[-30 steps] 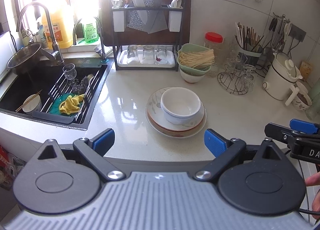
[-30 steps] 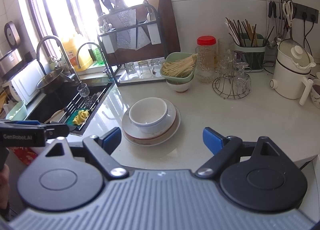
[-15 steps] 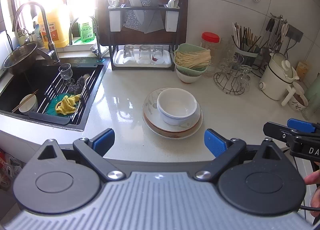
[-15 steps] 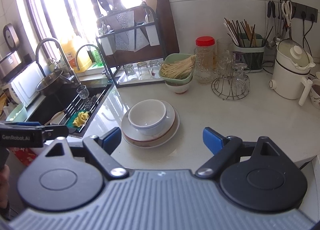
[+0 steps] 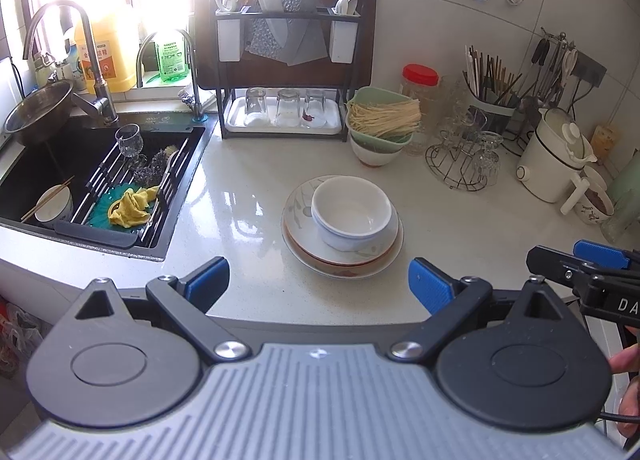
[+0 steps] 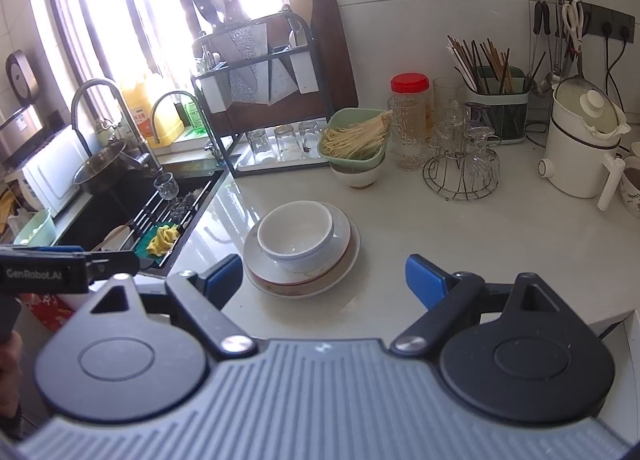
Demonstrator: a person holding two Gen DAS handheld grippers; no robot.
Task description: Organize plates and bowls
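Now | left tool [image 5: 318, 282] level, wide open, empty | right tool [image 6: 324, 278] likewise | white bowl [image 5: 351, 211] ahead on plates [image 5: 340, 258]

Two stacked plates [image 5: 344, 256], three bowls [image 5: 351, 212]

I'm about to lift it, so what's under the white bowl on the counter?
The white bowl sits on stacked plates; at least two rims show. The bowl covers their centres, so anything there is hidden.
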